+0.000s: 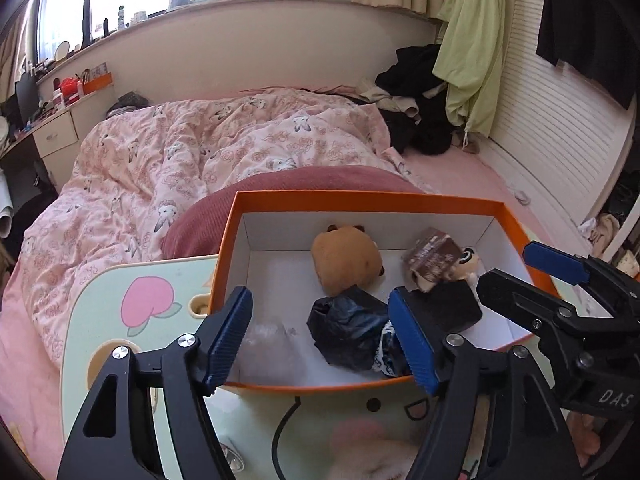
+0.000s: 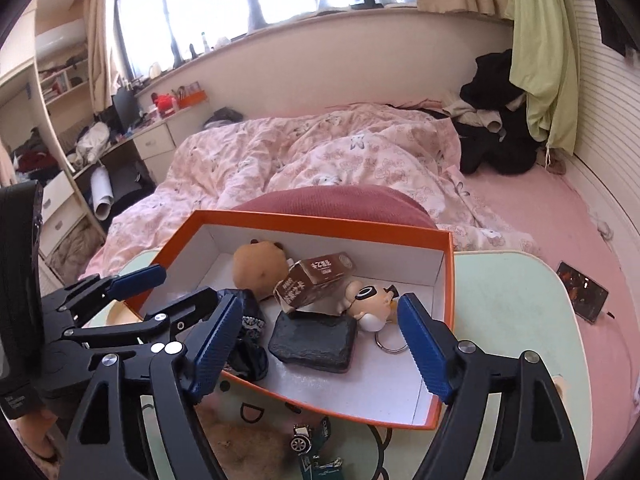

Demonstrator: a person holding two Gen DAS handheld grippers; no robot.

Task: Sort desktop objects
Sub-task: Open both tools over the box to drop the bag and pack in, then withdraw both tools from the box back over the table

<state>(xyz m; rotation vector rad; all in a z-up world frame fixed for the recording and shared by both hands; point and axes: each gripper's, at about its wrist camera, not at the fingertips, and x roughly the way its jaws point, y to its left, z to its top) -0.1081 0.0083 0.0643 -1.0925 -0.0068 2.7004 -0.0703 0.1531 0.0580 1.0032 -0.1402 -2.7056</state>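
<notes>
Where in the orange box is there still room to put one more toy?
The orange box has bare floor in the near right corner, beside the black pouch and key ring. The back and left are crowded: brown plush, carton, black bag.

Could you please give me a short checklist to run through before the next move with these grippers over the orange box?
1. Left gripper open and empty: ok, jaws stand apart, nothing between them.
2. Right gripper open and empty: ok, jaws wide apart.
3. Orange box sits on the lap table: ok.
4. Items already in the box: ok, brown plush, brown carton, black pouch, black bag.
5. Items left outside the box: not ok, toy car lies on the table.
6. Grippers clear of each other: cannot tell, they are close.
</notes>
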